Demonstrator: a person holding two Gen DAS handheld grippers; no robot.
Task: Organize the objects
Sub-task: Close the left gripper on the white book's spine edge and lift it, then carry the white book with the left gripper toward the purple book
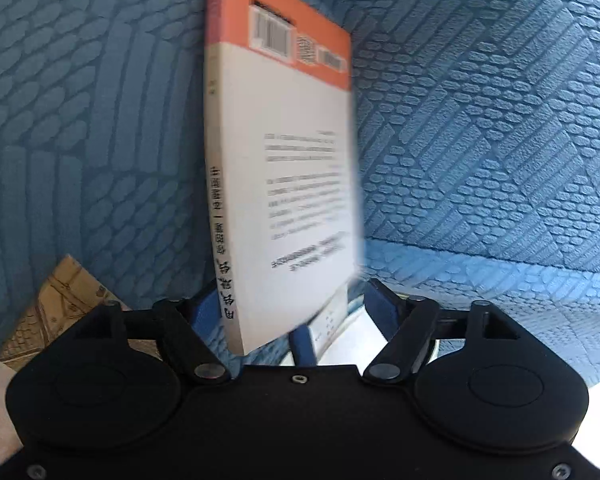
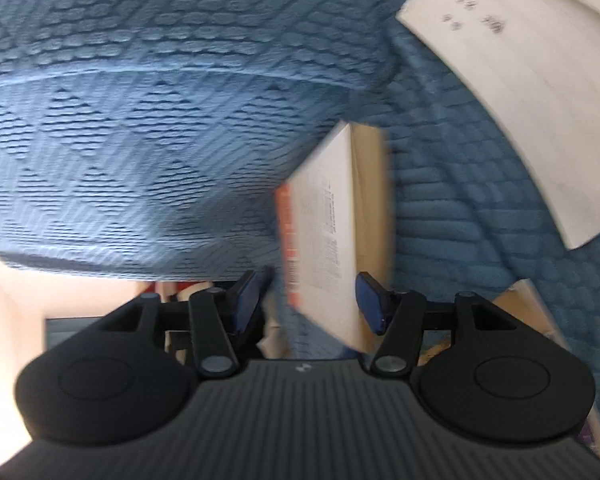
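Note:
In the left wrist view a thin book (image 1: pixel 292 140), white-backed with an orange barcode band at its far end, stands on end in the air against blue upholstery. My left gripper (image 1: pixel 292 300) is shut on its near end: the spine is against the left pad and the back cover meets the right pad (image 1: pixel 380 308). In the right wrist view a blurred book (image 2: pixel 324 220) with a white cover, an orange edge and beige pages stands tilted between the jaws of my right gripper (image 2: pixel 312 300). Its page side meets the right pad (image 2: pixel 370 304). Blur hides whether the left pad (image 2: pixel 248 304) touches it. I cannot tell whether both views show the same book.
Blue textured sofa cushions (image 1: pixel 480 120) fill both views. A tan patterned book (image 1: pixel 56 312) lies at the lower left and a white printed thing (image 1: pixel 340 328) lies under the left gripper. An open white book (image 2: pixel 520 100) lies at the upper right, and a tan one (image 2: pixel 532 312) at the lower right.

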